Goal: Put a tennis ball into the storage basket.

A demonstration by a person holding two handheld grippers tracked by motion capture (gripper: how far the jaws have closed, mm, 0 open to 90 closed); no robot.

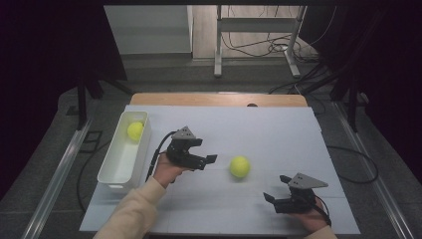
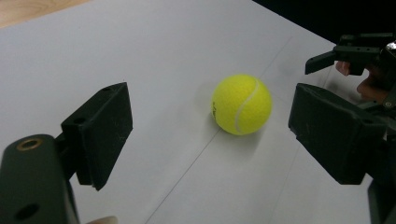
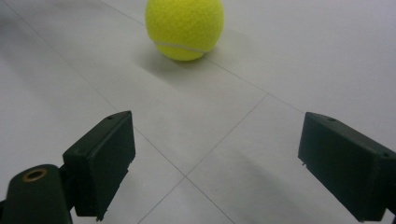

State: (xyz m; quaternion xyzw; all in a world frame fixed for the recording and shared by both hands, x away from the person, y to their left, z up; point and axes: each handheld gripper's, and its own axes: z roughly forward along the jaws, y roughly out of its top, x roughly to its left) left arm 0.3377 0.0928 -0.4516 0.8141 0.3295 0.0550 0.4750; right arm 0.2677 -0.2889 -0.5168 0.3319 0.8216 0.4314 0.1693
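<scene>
A yellow tennis ball [image 1: 240,167] lies loose on the white table sheet [image 1: 259,129], between my two grippers. My left gripper [image 1: 206,151] is just to its left, jaws open and pointing at it. In the left gripper view the tennis ball [image 2: 242,104] sits ahead of the open jaws, untouched. My right gripper [image 1: 277,188] rests near the front right of the table, jaws open and empty. The right gripper view shows the tennis ball [image 3: 184,28] farther off, beyond the jaws. A second tennis ball [image 1: 135,130] lies inside the white bin [image 1: 113,169].
The long white bin stands along the left side of the sheet. The wooden table edge [image 1: 219,99] runs along the back. In the left gripper view, the right gripper [image 2: 362,51] shows past the ball at the upper right.
</scene>
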